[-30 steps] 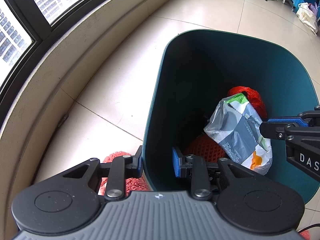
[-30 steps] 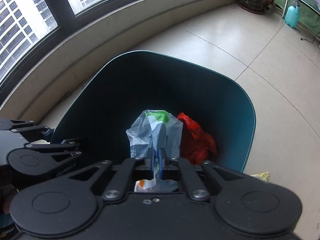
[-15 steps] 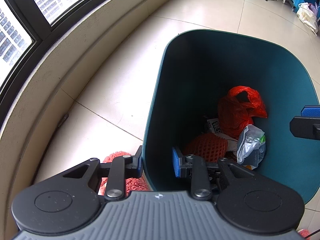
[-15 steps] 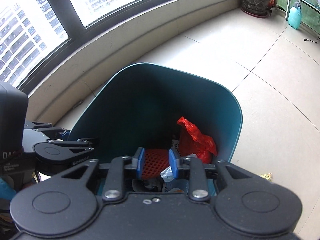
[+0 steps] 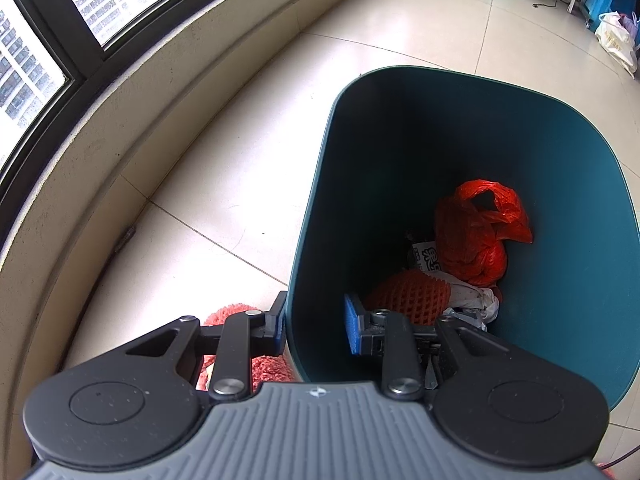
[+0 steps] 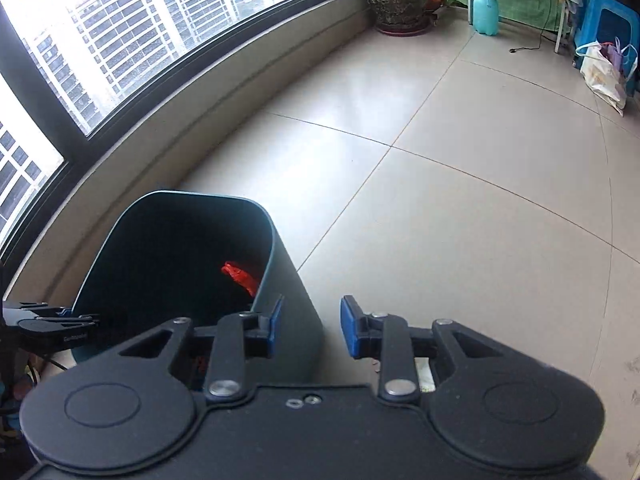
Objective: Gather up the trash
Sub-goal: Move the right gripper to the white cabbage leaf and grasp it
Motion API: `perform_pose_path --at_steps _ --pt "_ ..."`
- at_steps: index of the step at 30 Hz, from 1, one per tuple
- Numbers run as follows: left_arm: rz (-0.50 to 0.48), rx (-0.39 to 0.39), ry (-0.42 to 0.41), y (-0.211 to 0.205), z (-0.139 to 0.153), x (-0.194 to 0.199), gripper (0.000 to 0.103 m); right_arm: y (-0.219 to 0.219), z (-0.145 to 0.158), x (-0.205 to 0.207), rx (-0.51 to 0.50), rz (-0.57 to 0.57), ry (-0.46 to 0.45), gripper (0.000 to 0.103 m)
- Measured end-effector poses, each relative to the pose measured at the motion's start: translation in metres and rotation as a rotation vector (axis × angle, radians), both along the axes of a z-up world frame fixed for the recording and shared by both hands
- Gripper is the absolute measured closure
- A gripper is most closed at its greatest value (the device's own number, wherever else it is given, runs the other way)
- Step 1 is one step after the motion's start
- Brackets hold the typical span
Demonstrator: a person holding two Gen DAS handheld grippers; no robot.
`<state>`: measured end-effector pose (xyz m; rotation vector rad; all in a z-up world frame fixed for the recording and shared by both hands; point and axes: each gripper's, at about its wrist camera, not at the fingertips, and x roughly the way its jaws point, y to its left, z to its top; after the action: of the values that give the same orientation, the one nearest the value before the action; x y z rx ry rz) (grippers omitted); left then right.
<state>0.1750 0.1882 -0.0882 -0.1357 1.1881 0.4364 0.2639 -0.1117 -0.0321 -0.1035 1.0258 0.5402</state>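
A dark teal trash bin (image 5: pixel 316 208) stands on the tiled floor. Inside lie a red plastic bag (image 5: pixel 480 232), an orange foam net (image 5: pixel 408 292) and a crumpled grey-white bag (image 5: pixel 476 300). My left gripper (image 5: pixel 314 324) straddles the bin's near wall, one finger outside and one inside; the gap between the pads is wider than the wall, so I cannot tell if it clamps it. My right gripper (image 6: pixel 308 330) is open and empty, raised to the right of the bin (image 6: pixel 288 292). The left gripper also shows at the left edge of the right wrist view (image 6: pixel 60 320).
A low curved wall under windows (image 5: pixel 100 128) runs along the left. A red fuzzy mat (image 5: pixel 240 356) lies by the bin. A plant pot (image 6: pixel 400 0), a teal spray bottle (image 6: pixel 486 12), a blue stool (image 6: pixel 608 24) and a white bag (image 6: pixel 604 76) stand far off.
My right gripper opened and dropped the grey-white bag into the bin, then rose and swung right, away from the bin. The left gripper has not moved.
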Motion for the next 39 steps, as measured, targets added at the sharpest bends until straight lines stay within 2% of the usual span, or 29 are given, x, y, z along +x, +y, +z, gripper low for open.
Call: perform_pose_path --at_steps 7,11,12,13,14,18,26,36,39 --pt "0.011 -0.001 -0.02 0.002 0.003 0.003 0.075 -0.049 -0.075 0.041 -0.073 -0.219 0.106 0.072" --pt "0.023 -0.029 -0.025 0.007 0.001 0.005 0.075 -0.06 -0.115 0.056 -0.083 -0.277 0.164 0.072" --pt "0.023 -0.028 -0.025 0.007 0.0 0.006 0.075 -0.06 -0.123 0.059 -0.09 -0.282 0.173 0.069" --pt "0.021 -0.027 -0.025 0.007 -0.001 0.006 0.075 -0.059 -0.132 0.063 -0.096 -0.288 0.182 0.06" --pt "0.02 -0.03 -0.025 0.007 -0.003 0.007 0.075 -0.057 -0.141 0.066 -0.1 -0.293 0.19 0.057" --pt "0.026 -0.038 -0.021 0.009 -0.006 0.01 0.075 -0.045 -0.173 0.079 -0.114 -0.3 0.238 0.057" --pt "0.024 -0.05 -0.018 0.011 -0.008 0.01 0.075 -0.005 -0.24 0.092 -0.221 -0.283 0.298 0.057" --pt "0.02 -0.061 -0.023 0.012 -0.007 0.011 0.075 0.023 -0.277 0.093 -0.376 -0.254 0.28 0.057" --pt "0.018 -0.059 -0.023 0.012 -0.007 0.011 0.075 0.029 -0.281 0.091 -0.402 -0.242 0.274 0.065"
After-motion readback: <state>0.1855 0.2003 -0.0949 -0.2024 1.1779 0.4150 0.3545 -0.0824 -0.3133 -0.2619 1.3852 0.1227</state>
